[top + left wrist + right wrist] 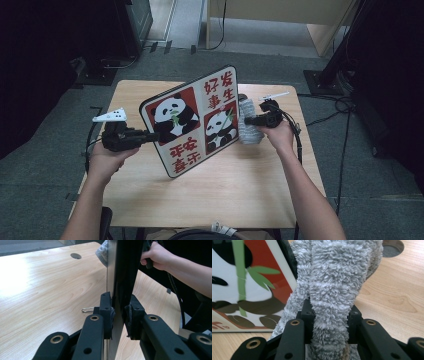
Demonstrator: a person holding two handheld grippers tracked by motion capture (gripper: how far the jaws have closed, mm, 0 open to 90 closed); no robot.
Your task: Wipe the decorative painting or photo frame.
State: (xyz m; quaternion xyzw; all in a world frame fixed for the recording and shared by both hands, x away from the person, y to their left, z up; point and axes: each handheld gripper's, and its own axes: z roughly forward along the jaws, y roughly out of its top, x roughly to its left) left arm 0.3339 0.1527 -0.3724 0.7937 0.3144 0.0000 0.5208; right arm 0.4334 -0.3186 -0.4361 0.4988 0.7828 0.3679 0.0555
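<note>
Light wood table [240, 185] with round cable hole [75, 256], small metal clip [87, 309] lying on it, grey carpet floor [45, 165] around.

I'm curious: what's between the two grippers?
The panda board, clamped at its edge by the left gripper, then the grey cloth pinched in the right gripper; the high view shows it.

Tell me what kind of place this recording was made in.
Probably a lab or studio corner set up for recording: a small wooden table on grey carpet, black stands with cables beside it, and dark curtains on both sides.
</note>
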